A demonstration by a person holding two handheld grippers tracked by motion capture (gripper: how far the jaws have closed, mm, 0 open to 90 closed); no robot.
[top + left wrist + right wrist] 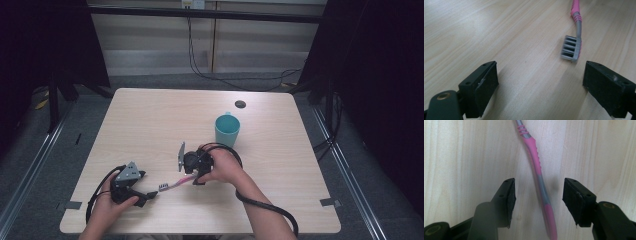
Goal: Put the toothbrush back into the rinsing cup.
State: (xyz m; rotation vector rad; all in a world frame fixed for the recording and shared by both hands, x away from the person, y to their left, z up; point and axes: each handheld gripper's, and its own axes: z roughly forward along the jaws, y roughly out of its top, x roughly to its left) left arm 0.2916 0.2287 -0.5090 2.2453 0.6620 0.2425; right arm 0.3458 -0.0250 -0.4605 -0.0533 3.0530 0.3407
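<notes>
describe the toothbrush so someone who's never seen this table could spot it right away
On the pale wooden table, look at the near edge, short of the teal cup. Between the two hand-held grippers lies the toothbrush, flat on the wood. It is the one slim pink-and-grey stick, with a dark-bristled head.

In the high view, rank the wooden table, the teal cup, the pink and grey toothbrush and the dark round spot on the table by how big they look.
1. Wooden table
2. Teal cup
3. Pink and grey toothbrush, partly hidden under the right gripper, so its rank against the cup is unsure
4. Dark round spot
</notes>
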